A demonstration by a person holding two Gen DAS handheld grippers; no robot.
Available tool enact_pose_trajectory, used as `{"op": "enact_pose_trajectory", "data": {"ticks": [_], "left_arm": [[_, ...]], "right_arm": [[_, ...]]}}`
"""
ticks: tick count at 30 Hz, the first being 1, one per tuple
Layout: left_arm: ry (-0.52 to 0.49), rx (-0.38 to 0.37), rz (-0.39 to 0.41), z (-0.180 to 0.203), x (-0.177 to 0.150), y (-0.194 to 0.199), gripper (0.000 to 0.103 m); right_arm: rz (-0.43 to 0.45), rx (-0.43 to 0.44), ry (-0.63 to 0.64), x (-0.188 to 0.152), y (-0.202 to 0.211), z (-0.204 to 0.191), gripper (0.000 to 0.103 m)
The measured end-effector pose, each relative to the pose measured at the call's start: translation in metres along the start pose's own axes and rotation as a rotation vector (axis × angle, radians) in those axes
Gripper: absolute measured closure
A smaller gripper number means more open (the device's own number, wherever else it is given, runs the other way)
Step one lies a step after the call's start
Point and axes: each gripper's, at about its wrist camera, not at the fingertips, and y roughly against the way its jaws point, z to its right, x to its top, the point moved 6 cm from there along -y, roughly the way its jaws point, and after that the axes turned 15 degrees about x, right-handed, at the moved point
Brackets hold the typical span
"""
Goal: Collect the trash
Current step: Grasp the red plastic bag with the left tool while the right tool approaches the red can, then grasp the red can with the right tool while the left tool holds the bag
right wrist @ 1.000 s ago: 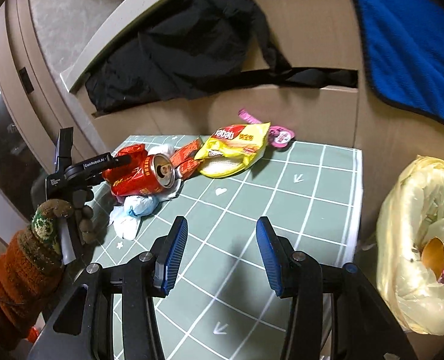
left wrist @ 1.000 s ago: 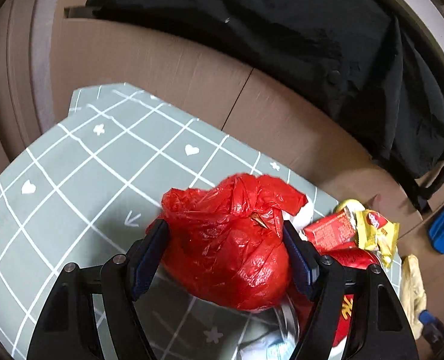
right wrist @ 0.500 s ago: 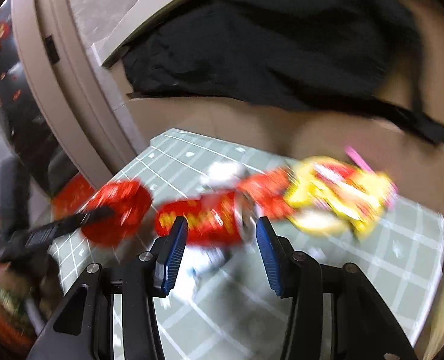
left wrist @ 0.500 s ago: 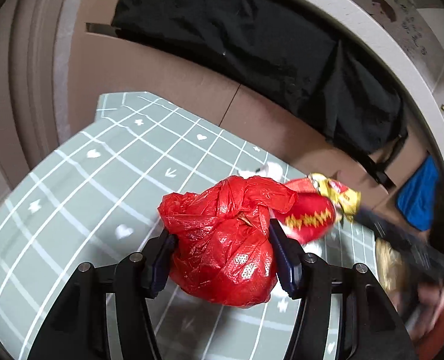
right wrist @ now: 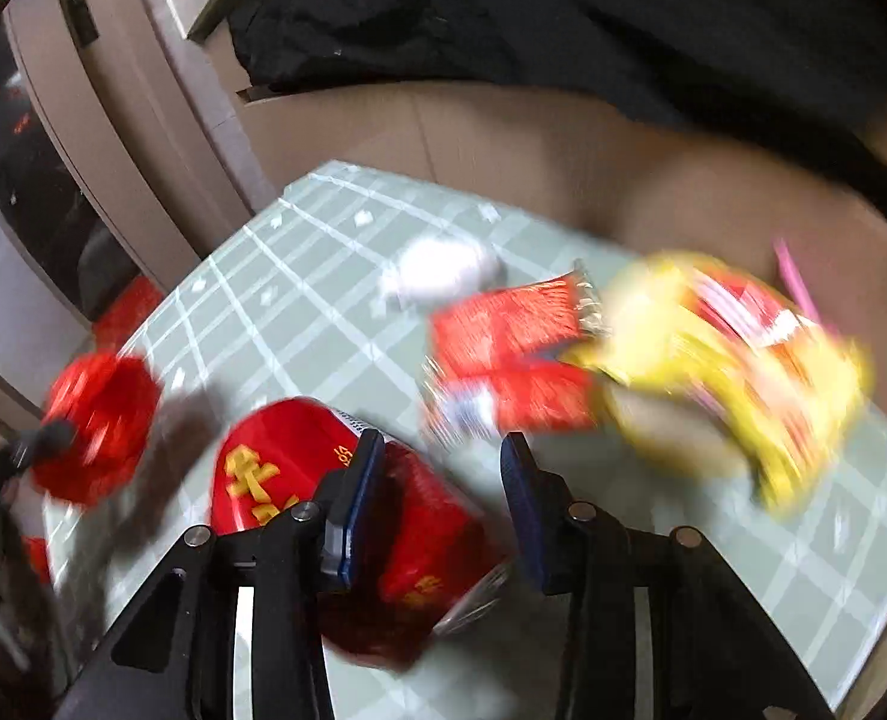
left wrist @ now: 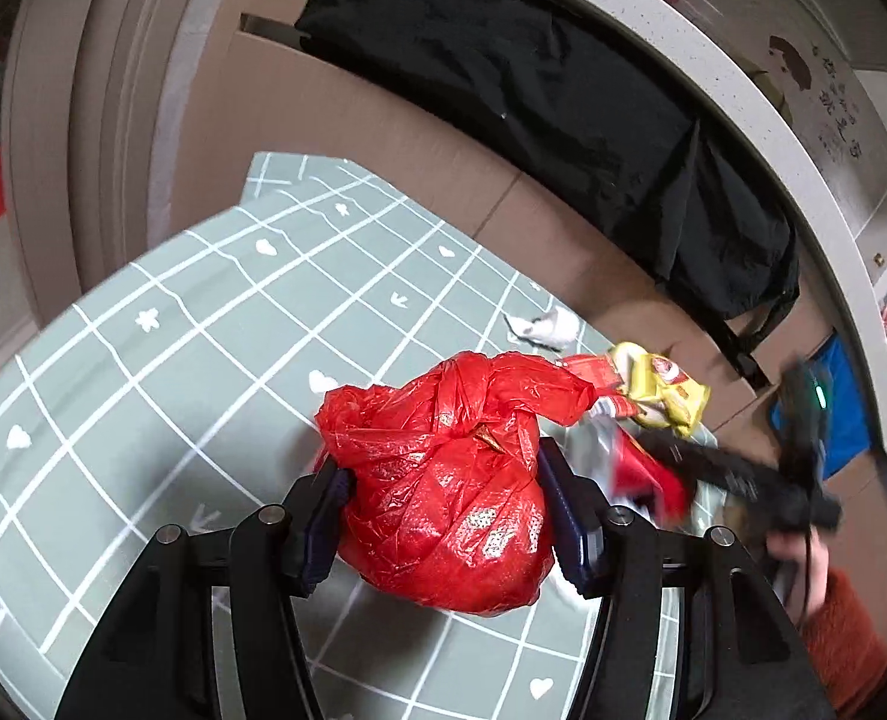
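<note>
Left gripper [left wrist: 443, 516]: its two jaws squeeze the red bag [left wrist: 443, 504] from both sides. The jaws are partly open, only as wide as the bag is fat.
Red bag: a shiny plastic bag, tied in a knot on top, round and full. It looks lifted a little above the green mat [left wrist: 161, 372].
Right gripper [right wrist: 437, 504]: its jaws are closing right now. The red can [right wrist: 299, 480] lies under and between them, mostly by the left-side jaw. The picture is blurry, so I cannot tell if the pads touch it yet.
Red can: it lies on its side on the mat, with yellow writing. It is smooth and round.
What could go wrong, near: the can may roll or pop out if the jaws close off-centre, because most of it sits to one side. The red bag is thin and slippery, so a hard squeeze could tear it, and a soft one could let it slide down.
Red wrappers [right wrist: 509, 342]: flat and crinkly, lying just past the can, touching the yellow bag.
Yellow snack bag [right wrist: 737, 354]: puffy and wrinkled, further back on the right of the mat.
White tissue [right wrist: 443, 270]: a crumpled ball, further back in the middle.
What could go wrong, far: the two grippers are close together, so they might bump and knock the light wrappers off the mat.
Cardboard wall [left wrist: 383, 138]: behind the mat, with black cloth [left wrist: 563, 96] draped over it.
</note>
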Motion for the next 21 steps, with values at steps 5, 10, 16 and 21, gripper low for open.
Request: {"op": "enact_pose_trajectory", "data": {"ticks": [5,10,16,21], "left_arm": [[-0.031,-0.061,-0.012,0.025,-0.007,0.001,0.044],[-0.082,-0.095,-0.003,0.049,-0.015,0.012,0.044],[-0.077,-0.11,-0.014,0.062,-0.021,0.016,0.044],[-0.088,-0.107,-0.009,0.065,-0.026,0.023,0.044]], "right_arm": [[-0.002,-0.032,-0.104,-0.064,0.044,0.022,0.064],[0.043,-0.141,-0.032,-0.095,0.089,0.018,0.064],[0.071,-0.105,0.157,-0.094,0.109,-0.044,0.063],[0.046,-0.131,0.262,-0.096,0.088,-0.071,0.059]]}}
